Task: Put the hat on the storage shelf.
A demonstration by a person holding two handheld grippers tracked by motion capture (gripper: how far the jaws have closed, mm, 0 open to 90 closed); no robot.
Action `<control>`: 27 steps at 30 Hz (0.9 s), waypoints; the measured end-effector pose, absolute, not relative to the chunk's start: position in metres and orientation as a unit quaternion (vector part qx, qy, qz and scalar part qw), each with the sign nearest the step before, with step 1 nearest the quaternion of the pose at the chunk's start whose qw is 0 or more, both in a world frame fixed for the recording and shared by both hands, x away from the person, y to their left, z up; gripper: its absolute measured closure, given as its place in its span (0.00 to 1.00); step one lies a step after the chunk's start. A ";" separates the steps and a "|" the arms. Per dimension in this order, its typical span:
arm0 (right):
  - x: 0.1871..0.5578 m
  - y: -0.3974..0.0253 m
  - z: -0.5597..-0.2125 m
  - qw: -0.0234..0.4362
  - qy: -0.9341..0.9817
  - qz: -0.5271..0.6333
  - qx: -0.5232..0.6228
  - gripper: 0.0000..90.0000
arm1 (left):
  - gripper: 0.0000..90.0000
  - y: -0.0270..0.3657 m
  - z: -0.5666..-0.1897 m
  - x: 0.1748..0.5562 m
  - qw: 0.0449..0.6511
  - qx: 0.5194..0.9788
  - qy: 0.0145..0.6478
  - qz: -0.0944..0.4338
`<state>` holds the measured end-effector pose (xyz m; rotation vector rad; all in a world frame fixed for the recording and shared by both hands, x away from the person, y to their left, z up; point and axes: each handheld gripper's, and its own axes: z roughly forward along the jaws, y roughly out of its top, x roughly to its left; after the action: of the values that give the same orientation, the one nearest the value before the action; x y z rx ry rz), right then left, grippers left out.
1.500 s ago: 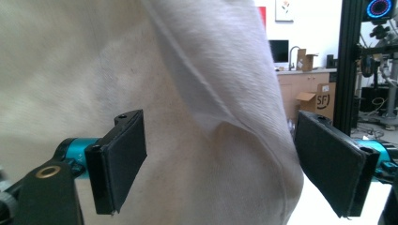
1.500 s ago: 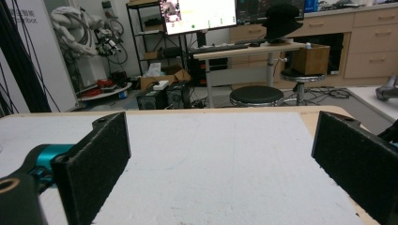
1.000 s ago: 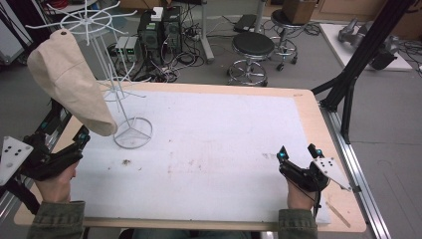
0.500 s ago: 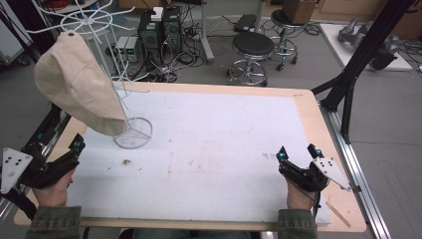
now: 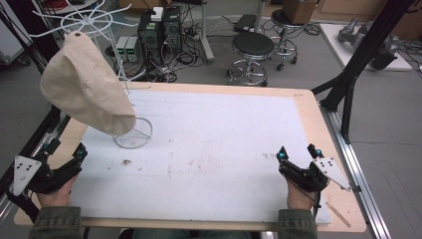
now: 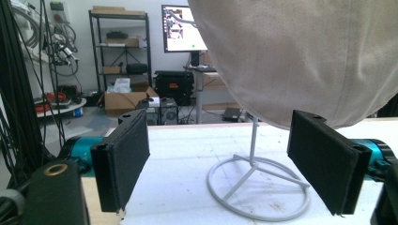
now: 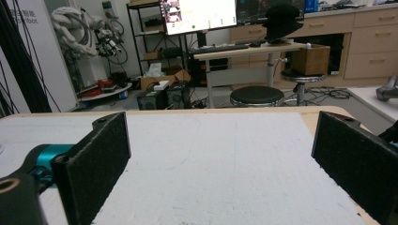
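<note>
On the table, a white mat covers most of the wooden top, and one white wire rack stands near the mat's far-left corner. The rack has a ring base resting on the mat, a thin upright post and a spoked wheel at the top. One beige cloth cap hangs from a spoke of that wheel, its lower edge just above the ring base and covering most of the post in the high view.

Left gripper: held at the near-left edge of the table, on the near side of the rack, apart from it. Its jaws are spread wide with nothing between them. In the left gripper view the ring base lies on the mat between the two jaws but farther off, and the cap fills the upper right, hiding the upper post.

Right gripper: held near the near-right corner of the mat, well apart from the rack. Its jaws are also spread wide and empty; bare mat lies ahead of them in the right gripper view.

Beyond the table's far edge, behind the rack, stand two black computer towers amid loose cables. Two round black stools stand farther right. A black frame strut rises at the table's far-right corner.
</note>
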<state>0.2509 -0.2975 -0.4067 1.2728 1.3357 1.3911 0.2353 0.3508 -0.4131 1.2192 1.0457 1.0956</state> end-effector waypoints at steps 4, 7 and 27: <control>0.251 -0.297 -0.407 0.404 0.530 0.551 0.503 0.04 | 0.24 0.352 -0.419 0.236 0.556 0.523 0.448 0.465; 0.251 -0.298 -0.407 0.404 0.531 0.550 0.502 0.04 | 0.24 0.353 -0.423 0.237 0.554 0.522 0.451 0.465; 0.250 -0.296 -0.407 0.403 0.533 0.545 0.507 0.04 | 0.23 0.357 -0.428 0.235 0.560 0.511 0.457 0.466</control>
<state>0.2504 -0.2964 -0.4072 1.2803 1.3467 1.3761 0.2354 0.3574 -0.4281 1.2044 1.0765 1.0978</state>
